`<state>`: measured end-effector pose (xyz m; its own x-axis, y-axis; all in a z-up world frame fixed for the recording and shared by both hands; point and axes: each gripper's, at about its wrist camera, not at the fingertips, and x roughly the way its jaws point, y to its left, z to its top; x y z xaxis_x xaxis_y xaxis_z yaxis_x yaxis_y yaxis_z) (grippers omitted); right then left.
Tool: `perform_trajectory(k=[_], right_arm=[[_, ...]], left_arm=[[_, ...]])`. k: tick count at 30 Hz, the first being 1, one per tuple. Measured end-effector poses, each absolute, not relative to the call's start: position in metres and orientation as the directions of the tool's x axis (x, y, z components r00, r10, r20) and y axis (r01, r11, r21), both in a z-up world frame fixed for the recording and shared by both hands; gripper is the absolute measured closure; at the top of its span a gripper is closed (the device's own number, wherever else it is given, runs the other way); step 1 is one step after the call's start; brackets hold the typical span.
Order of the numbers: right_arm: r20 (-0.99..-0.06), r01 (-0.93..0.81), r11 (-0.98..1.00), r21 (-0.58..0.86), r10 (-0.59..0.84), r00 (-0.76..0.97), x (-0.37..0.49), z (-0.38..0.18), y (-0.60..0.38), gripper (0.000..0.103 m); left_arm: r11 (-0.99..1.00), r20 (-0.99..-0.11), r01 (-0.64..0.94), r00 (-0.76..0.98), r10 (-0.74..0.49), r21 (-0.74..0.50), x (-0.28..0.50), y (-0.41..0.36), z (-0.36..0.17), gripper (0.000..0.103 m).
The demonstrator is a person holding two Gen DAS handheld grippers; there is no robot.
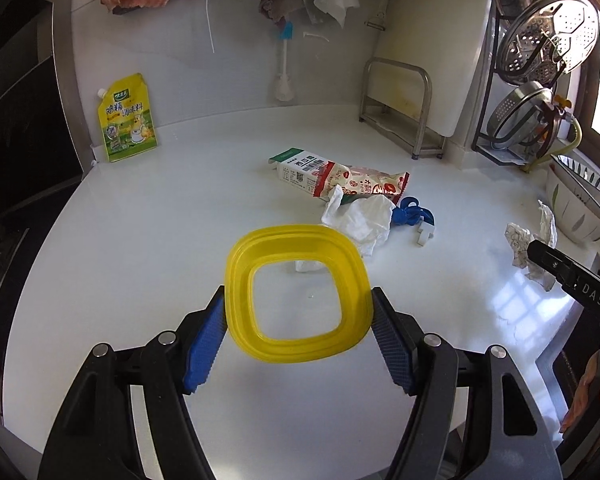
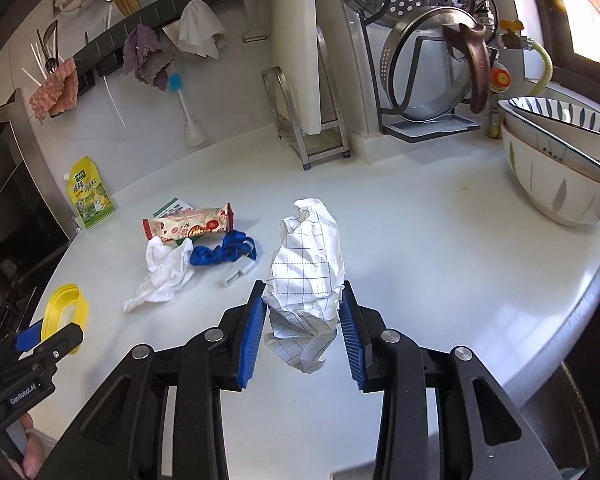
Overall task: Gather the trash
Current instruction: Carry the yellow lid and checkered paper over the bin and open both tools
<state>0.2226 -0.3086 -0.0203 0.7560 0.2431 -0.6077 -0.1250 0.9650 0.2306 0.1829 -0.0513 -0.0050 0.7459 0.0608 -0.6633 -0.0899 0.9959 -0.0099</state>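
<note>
wrapper behind tissue; bowls far right

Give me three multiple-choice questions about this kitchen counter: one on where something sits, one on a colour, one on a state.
1. Where does the yellow seasoning pouch stand?
A. against the back wall
B. inside a bowl
C. on the dish rack

2. What colour is the ring in the left gripper?
A. red
B. yellow
C. green

3. How is the checked paper at the right gripper?
A. flat
B. folded neatly
C. crumpled

Answers: 1 A, it leans at the wall's foot. 2 B, plainly yellow in both views. 3 C, creased into a wad between the pads.
</note>
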Motion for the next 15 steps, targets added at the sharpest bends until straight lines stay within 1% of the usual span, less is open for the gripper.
perform_trajectory(k=[8, 15], right_arm=[[-0.618, -0.079, 0.969, 0.234, 0.211, 0.757, 0.128, -0.026, -0.291, 0.068], [-0.601, -0.046, 0.973, 0.225, 0.175, 0.78, 0.043, -0.026, -0.261, 0.068]], left_arm=[[1.0, -0.658, 0.009, 0.753, 0.008, 0.023, 0.126, -0.043, -0.008, 0.036], [0.995, -0.653, 0.099, 0.754, -0.068, 0.011, 0.076, -0.038, -0.013, 0.036]])
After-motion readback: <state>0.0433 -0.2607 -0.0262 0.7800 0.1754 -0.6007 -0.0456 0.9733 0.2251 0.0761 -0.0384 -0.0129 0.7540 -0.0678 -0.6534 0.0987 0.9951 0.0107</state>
